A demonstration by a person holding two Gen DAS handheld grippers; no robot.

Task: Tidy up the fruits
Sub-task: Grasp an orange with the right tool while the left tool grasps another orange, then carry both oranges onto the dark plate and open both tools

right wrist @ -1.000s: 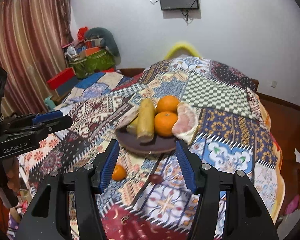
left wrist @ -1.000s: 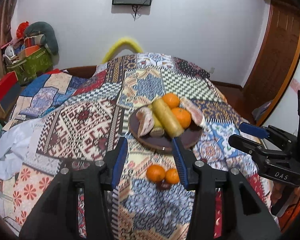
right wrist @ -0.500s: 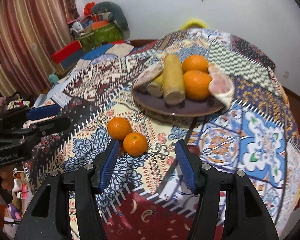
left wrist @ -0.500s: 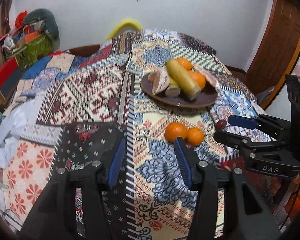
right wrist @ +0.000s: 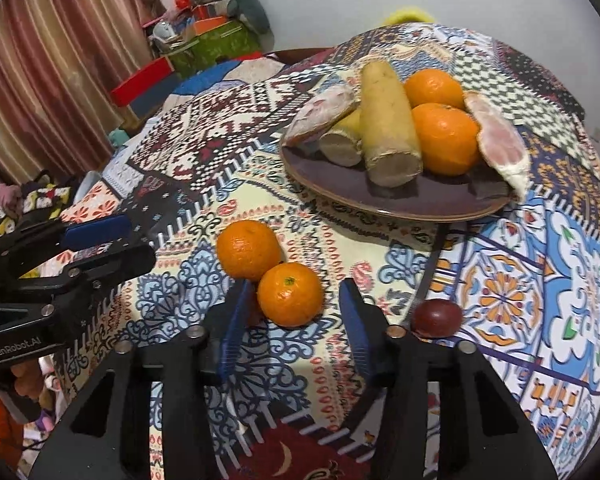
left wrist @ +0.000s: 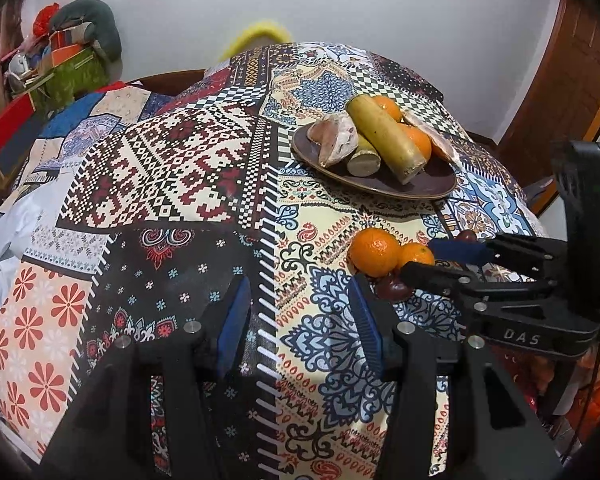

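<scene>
1. Where writing shows, the left gripper reads "GenRobot.AI" and the right gripper reads "DAS".
2. Two loose oranges lie touching on the patchwork table, near a dark round fruit.
3. Right fingers are closing around the nearer orange, not yet pressing.
4. Left fingers stand partly open, empty.
5. A brown plate holds more oranges.

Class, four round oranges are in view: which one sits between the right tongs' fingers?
The nearer loose orange on the patterned cloth; its neighbour sits farther back, and the other two lie on the brown plate. The right tongs are closing around it.
</scene>
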